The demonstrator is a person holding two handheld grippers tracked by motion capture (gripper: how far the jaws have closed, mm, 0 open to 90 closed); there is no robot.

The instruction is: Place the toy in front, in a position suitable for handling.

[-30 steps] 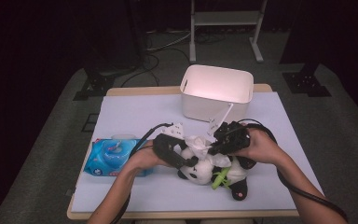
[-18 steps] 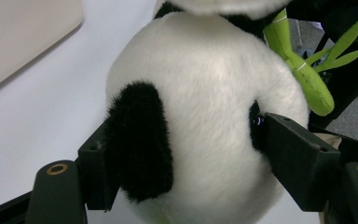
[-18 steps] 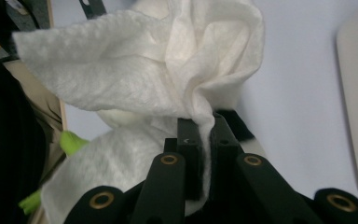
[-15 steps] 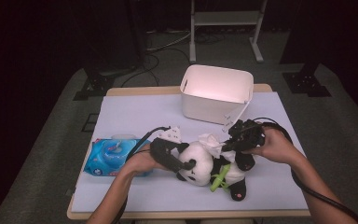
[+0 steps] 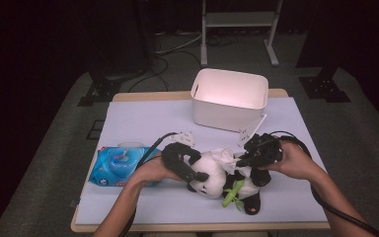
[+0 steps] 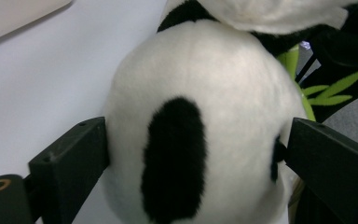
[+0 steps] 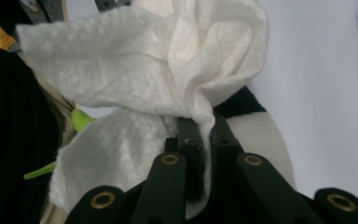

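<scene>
Plush fur, white with black patches, is covering the stuffed panda toy (image 5: 217,177) that is lying on its side near the front middle of the pale lavender table mat (image 5: 143,118). Its round head is facing the left gripper's camera, showing one oval black eye patch, and a soft green bamboo sprig (image 5: 233,193) of felt-like fabric is sticking out from its belly toward the front edge. A crumpled white wipe (image 7: 168,60), thin and fleecy with loose folds, is resting over the panda's upper body.

The right gripper (image 7: 204,140) is pinching a fold of that wipe, its two black jaws standing nearly together with only the cloth between them. The left gripper (image 6: 191,154) is flanking the panda's head: its jaws have just been opening and are standing wide, the blocky matte black pads sitting at either side of the fur, the left one right against it; whether they are pressing cannot be told. In the high view the left gripper (image 5: 186,165) and the right gripper (image 5: 256,153) are meeting over the toy, with cables trailing back along the forearms.

Just left of the panda a flat, glossy blue packet of wet wipes (image 5: 121,165) with a round lid is lying. Behind, well apart, a smooth white rectangular plastic bin (image 5: 229,98) with rounded corners is standing upright.
</scene>
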